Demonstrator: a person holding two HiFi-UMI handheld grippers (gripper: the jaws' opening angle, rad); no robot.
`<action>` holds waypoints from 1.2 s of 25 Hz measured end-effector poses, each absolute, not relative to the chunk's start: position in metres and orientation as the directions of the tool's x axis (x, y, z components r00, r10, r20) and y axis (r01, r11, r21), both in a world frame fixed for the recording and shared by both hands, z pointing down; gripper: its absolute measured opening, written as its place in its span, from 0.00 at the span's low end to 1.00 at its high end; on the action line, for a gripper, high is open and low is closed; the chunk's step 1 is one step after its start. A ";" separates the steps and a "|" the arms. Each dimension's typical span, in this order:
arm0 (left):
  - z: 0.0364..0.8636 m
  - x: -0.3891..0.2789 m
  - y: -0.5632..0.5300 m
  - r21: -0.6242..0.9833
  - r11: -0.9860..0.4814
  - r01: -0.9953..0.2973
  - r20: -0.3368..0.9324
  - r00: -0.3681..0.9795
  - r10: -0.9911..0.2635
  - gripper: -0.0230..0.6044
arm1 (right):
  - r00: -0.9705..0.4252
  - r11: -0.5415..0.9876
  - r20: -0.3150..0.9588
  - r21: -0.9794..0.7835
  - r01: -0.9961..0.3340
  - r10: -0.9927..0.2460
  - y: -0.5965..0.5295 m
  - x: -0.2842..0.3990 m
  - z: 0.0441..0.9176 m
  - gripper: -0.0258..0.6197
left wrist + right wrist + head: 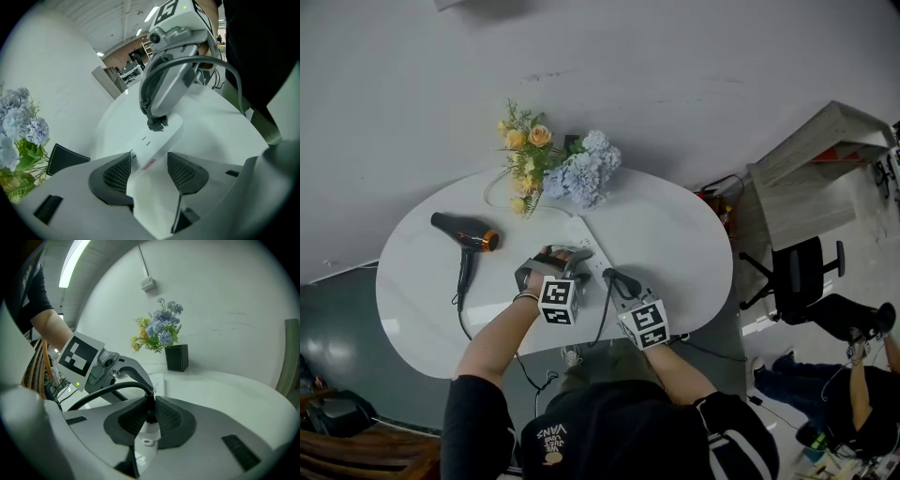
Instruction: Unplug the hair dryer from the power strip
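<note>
Plug: black plug (150,409) seated in the white strip (157,138), at the end farthest from the left gripper (149,171).
Key relation: the plug stands up out of the strip's top face. Judged from that, the pull should go straight off that face, not along the strip.
Strip axis: it lies flat on the tabletop (675,234) and runs lengthwise from the left gripper toward the right gripper (149,417).
Right fingers: the fingers (171,420) are clenched on the plug, with the cord (108,392) arching out to the left.
Left fingers: the fingers (117,176) straddle the strip and seem to pinch its sides, though contact is hard to confirm.
Nearer hand: right, already on the plug.
Pose: the left gripper tips steeply down onto the strip, and the right comes in flatter.
Dryer: the dryer (467,236) lies on the tabletop well left of both grippers.
</note>
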State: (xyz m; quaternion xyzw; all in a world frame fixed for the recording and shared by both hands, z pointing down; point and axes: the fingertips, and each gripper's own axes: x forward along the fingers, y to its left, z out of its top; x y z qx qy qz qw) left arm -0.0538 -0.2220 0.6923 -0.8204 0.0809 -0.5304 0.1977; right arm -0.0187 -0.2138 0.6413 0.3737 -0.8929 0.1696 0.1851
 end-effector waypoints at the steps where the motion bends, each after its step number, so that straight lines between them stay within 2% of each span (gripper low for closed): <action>1: 0.692 -0.054 -0.222 -0.410 -0.909 0.078 0.838 0.424 -0.342 0.43 | -0.652 0.658 0.456 -0.174 -0.733 -0.606 -0.214 -0.018 0.641 0.15; 6: 0.692 -0.053 -0.221 -0.408 -0.910 0.075 0.840 0.421 -0.342 0.43 | -0.645 0.680 0.462 -0.116 -0.724 -0.609 -0.212 -0.021 0.637 0.15; 10: 0.693 -0.055 -0.222 -0.401 -0.912 0.081 0.843 0.423 -0.333 0.43 | -0.666 0.720 0.340 0.048 -0.692 -0.664 -0.226 -0.035 0.587 0.15; 23: 0.692 -0.053 -0.217 -0.401 -0.911 0.097 0.848 0.415 -0.330 0.43 | -0.667 0.707 0.342 -0.010 -0.707 -0.663 -0.218 -0.021 0.574 0.15; 30: 0.660 -0.047 -0.218 -0.440 -0.898 -0.021 0.778 0.490 -0.393 0.43 | -0.643 0.676 0.330 -0.020 -0.736 -0.691 -0.207 -0.015 0.564 0.15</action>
